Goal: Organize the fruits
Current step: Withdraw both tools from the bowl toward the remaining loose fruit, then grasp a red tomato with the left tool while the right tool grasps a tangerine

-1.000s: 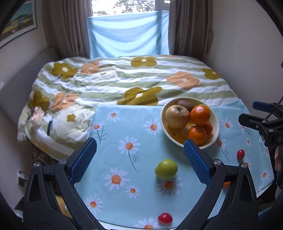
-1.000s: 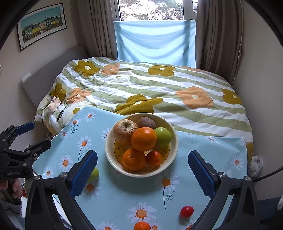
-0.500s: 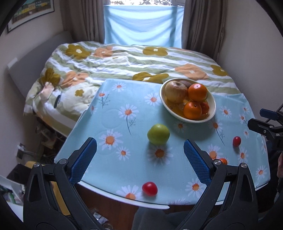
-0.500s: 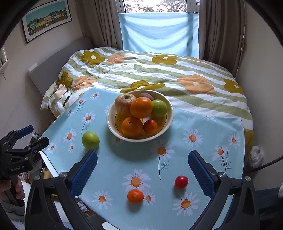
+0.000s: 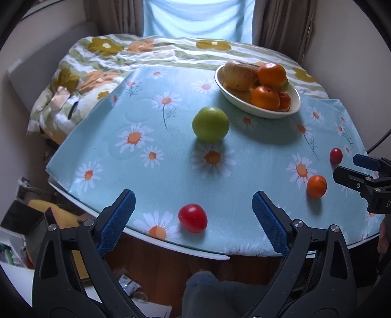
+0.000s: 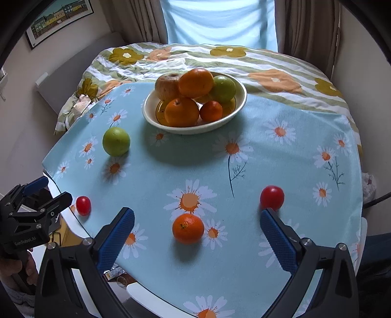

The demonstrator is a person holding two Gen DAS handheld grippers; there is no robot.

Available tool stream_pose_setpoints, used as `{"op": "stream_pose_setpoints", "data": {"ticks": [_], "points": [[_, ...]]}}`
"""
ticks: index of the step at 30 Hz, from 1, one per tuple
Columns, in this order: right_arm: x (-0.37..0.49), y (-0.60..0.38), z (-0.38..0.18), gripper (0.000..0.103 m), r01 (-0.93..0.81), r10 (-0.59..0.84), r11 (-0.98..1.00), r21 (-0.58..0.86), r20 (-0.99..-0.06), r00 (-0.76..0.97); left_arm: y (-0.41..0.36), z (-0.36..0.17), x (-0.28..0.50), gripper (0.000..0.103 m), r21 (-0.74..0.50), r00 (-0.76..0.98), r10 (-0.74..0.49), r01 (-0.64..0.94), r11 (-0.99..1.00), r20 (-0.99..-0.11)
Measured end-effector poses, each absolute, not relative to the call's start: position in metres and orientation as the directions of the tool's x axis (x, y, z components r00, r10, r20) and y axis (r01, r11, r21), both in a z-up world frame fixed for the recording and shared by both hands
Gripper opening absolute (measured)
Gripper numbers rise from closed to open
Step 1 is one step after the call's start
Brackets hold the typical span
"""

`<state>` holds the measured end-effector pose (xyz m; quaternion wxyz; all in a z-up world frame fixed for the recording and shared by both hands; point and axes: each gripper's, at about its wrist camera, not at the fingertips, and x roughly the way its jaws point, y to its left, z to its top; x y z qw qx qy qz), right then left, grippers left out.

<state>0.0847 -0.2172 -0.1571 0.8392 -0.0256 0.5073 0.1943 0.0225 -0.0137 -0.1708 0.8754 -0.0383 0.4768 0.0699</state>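
1. Now look through your left wrist view. Your left gripper (image 5: 193,212) tips down at the table edge. Its jaws are apart but closing, and a small red tomato (image 5: 192,218) sits between them, not touched.
2. Only this view shows the floor clutter under the table. The green apple (image 5: 210,124) lies alone on the daisy tablecloth (image 5: 158,171), near the fruit bowl (image 5: 259,107).
3. A moment ago the tomato was much farther from your jaws, and they were wider.
4. Next, your right wrist view. Your right gripper (image 6: 196,226) also tips down, jaws wide apart. The small orange (image 6: 188,228) sits between them, untouched.
5. Only this view shows the wall picture (image 6: 58,19) and a second green apple (image 6: 223,88) inside the bowl. Another red tomato (image 6: 272,197) lies just beyond your right jaw.
6. Earlier the bowl filled this view; now the orange does.
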Motion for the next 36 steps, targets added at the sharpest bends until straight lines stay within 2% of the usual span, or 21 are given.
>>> {"op": "stream_pose_setpoints", "data": {"ticks": [6, 13, 16, 19, 24, 29, 31, 36], "points": [[0.077, -0.212, -0.176, 0.101, -0.371, 0.289, 0.919, 0.132, -0.866, 0.409, -0.015, -0.196, 0.018, 0.072, -0.001, 0.505, 0.080, -0.158, 0.987, -0.859], [0.074, -0.205, -0.191, 0.086, -0.400, 0.278, 0.910, 0.108, -0.876, 0.395, -0.015, -0.213, 0.019, 0.061, 0.012, 0.476, 0.085, -0.154, 0.988, -0.875], [0.074, -0.204, -0.194, 0.085, -0.401, 0.273, 0.910, 0.103, -0.878, 0.393, -0.016, -0.215, 0.023, 0.058, 0.027, 0.469, 0.096, -0.151, 0.988, -0.878], [0.075, -0.204, -0.194, 0.085, -0.399, 0.269, 0.911, 0.101, -0.879, 0.393, -0.016, -0.215, 0.025, 0.046, 0.033, 0.456, 0.093, -0.139, 0.990, -0.885], [0.075, -0.200, -0.195, 0.077, -0.401, 0.266, 0.911, 0.097, -0.882, 0.389, -0.016, -0.217, 0.028, 0.038, 0.058, 0.433, 0.104, -0.117, 0.991, -0.895], [0.074, -0.197, -0.197, 0.074, -0.401, 0.254, 0.912, 0.083, -0.883, 0.395, -0.016, -0.217, 0.027, 0.038, 0.068, 0.433, 0.101, -0.090, 0.994, -0.896], [0.074, -0.195, -0.199, 0.066, -0.404, 0.244, 0.912, 0.073, -0.888, 0.390, -0.016, -0.217, 0.027, 0.038, 0.072, 0.434, 0.102, -0.084, 0.994, -0.895], [0.074, -0.191, -0.205, 0.061, -0.403, 0.230, 0.913, 0.060, -0.893, 0.387, -0.015, -0.216, 0.027, 0.038, 0.063, 0.437, 0.094, -0.086, 0.994, -0.895]]}}
